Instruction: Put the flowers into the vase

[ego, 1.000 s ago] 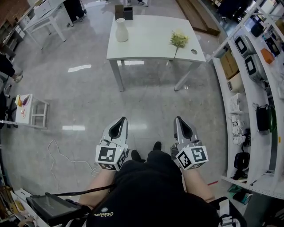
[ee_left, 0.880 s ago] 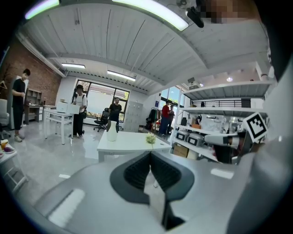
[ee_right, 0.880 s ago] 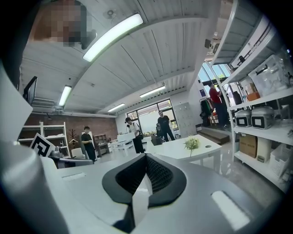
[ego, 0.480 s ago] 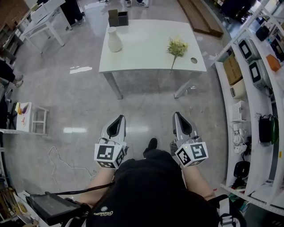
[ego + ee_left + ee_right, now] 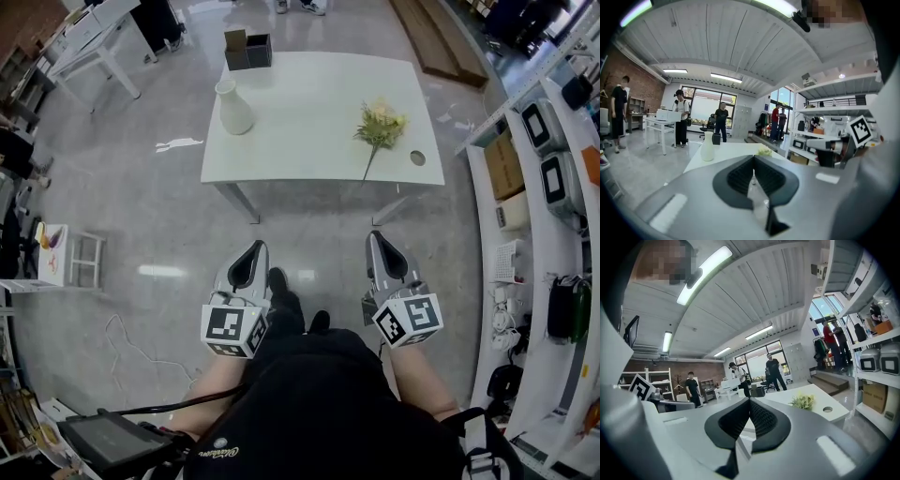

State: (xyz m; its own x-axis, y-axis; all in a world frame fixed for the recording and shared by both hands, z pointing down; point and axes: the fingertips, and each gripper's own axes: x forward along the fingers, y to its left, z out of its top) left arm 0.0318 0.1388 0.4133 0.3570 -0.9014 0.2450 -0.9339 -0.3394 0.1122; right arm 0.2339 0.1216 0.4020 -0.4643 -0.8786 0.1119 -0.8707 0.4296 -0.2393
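While you stand short of the table (image 5: 309, 141), you hold both grippers low in front of your body, side by side and apart from each other, pointing toward it. Your left gripper (image 5: 255, 251) has its jaws pressed together with nothing between them. Its own view shows the dark ribbed pads (image 5: 740, 176) meeting in a closed seam. Your right gripper (image 5: 376, 240) is the same, closed tight and empty. Neither touches anything.

The flowers (image 5: 380, 125) lie flat on the tabletop toward its right side. Their yellow-green heads are farther from you and the thin stem runs toward the near edge. Just right of the stem's end is a round hole (image 5: 417, 158) in the top. The vase (image 5: 233, 107) is white and stands upright near the table's left edge. It is well apart from the flowers, with bare tabletop between them. Two small boxes (image 5: 248, 49), one tan and one dark, stand at the far edge behind the vase. Shelves (image 5: 525, 178) with appliances run along your right, and a cable (image 5: 122, 328) lies looped on the floor to your left. People (image 5: 721, 119) stand beyond the table.
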